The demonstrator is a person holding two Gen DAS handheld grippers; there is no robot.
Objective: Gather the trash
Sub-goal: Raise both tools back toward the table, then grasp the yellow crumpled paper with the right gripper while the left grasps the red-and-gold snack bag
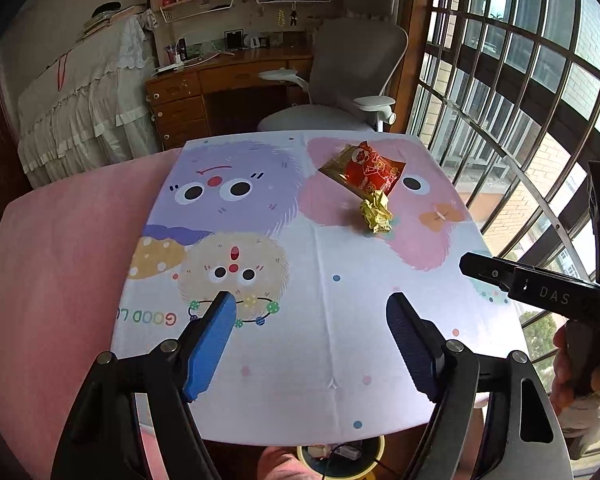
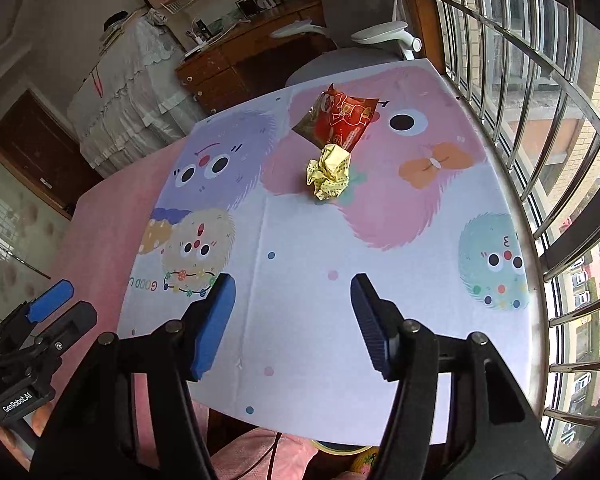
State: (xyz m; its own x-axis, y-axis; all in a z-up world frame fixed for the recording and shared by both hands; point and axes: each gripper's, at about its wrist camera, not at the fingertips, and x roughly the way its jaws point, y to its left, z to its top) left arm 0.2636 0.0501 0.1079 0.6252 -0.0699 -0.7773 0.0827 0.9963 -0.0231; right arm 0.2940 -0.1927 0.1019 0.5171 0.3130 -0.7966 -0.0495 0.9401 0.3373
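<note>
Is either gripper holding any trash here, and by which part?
Nothing is held. The left gripper and right gripper both stand open over the tablecloth; the red wrapper and crumpled yellow paper lie untouched.

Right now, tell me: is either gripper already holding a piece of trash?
No: both the left gripper and right gripper are open and empty.

Daylight enters through the barred window (image 1: pixel 520 92) at right; soft shadows, sharp centre, strong fisheye curvature and dark vignetted corners.
</note>
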